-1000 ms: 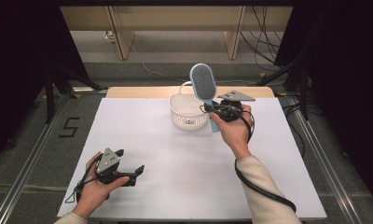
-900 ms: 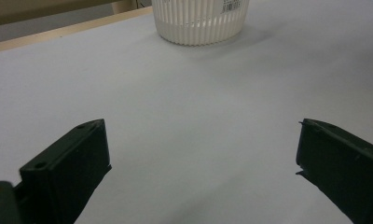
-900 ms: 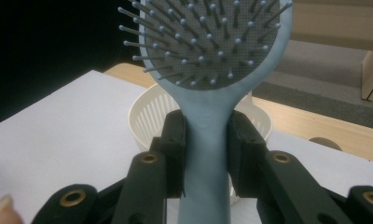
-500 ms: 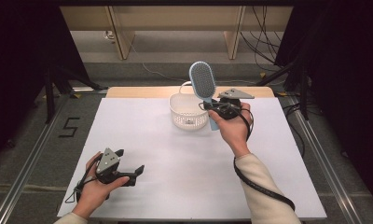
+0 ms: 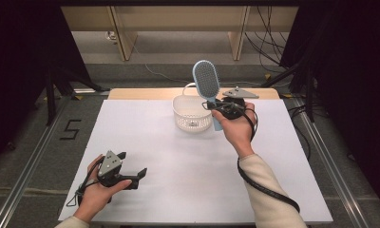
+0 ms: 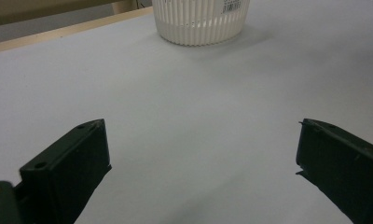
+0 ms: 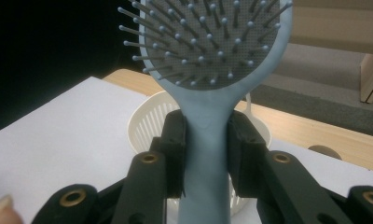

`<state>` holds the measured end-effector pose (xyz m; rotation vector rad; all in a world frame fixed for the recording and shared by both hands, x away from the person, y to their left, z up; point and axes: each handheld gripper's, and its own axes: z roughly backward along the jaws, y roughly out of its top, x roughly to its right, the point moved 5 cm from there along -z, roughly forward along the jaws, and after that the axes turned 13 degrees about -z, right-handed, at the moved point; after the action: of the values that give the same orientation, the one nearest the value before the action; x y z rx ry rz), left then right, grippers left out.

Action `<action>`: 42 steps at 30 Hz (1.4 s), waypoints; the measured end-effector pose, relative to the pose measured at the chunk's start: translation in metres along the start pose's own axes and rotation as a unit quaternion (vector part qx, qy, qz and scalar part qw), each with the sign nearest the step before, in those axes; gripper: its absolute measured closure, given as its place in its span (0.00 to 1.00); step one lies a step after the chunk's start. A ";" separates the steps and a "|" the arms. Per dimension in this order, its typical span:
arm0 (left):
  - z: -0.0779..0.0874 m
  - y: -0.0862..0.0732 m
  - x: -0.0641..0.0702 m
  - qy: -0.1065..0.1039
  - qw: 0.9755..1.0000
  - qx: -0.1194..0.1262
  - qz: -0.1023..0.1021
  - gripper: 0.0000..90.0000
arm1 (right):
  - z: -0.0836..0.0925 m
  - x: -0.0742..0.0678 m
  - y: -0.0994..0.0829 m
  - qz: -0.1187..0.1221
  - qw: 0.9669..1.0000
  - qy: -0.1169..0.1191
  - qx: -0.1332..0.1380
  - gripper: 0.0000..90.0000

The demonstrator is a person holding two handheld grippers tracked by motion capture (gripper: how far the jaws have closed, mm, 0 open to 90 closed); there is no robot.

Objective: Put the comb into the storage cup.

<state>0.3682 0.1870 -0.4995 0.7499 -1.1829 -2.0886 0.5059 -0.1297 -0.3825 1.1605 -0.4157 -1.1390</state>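
Observation:
A light blue hairbrush [image 5: 206, 81] with a grey bristle pad stands upright, head up, held above the right rim of a white slatted basket [image 5: 192, 113]. My right gripper [image 5: 220, 107] is shut on its handle; in the right gripper view both black jaws press the handle [image 7: 206, 154] from either side, with the bristled head [image 7: 208, 37] above and the basket [image 7: 147, 122] behind. My left gripper [image 5: 131, 172] rests in the hand near the table's front left, open, with nothing between its jaws [image 6: 198, 158]. In the left gripper view the basket [image 6: 201, 21] stands far ahead.
A white sheet [image 5: 155, 152] covers the table, with a wooden strip [image 5: 140, 93] along the far edge. Cables trail from both grippers. Dark stands and a floor marking [image 5: 70, 129] lie off the table's left side.

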 end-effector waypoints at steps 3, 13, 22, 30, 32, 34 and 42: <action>0.000 0.000 0.000 -0.001 1.000 0.000 0.000 0.02 | -0.001 0.000 0.000 -0.001 1.000 0.001 0.001 0.79; 0.000 0.000 -0.001 0.000 1.000 0.001 0.001 0.02 | -0.006 0.000 0.001 -0.003 1.000 0.002 -0.001 0.79; 0.000 0.000 0.000 0.000 1.000 0.000 0.000 0.02 | -0.007 0.001 0.004 -0.003 1.000 0.003 0.001 0.79; 0.000 0.000 0.000 0.000 1.000 0.000 0.000 0.02 | -0.009 0.000 0.006 -0.006 1.000 0.005 0.003 0.79; 0.000 0.000 0.000 0.000 1.000 0.000 0.000 0.02 | -0.009 0.001 0.007 -0.006 1.000 0.004 0.005 0.79; 0.000 0.000 0.000 0.000 1.000 0.000 0.000 0.02 | -0.009 0.001 0.008 -0.007 1.000 0.004 0.005 0.79; 0.000 0.000 0.000 -0.001 1.000 0.001 -0.001 0.02 | -0.010 -0.001 0.013 -0.003 1.000 0.004 0.007 0.79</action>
<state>0.3681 0.1869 -0.4992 0.7495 -1.1861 -2.0899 0.5193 -0.1242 -0.3753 1.1790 -0.4140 -1.1376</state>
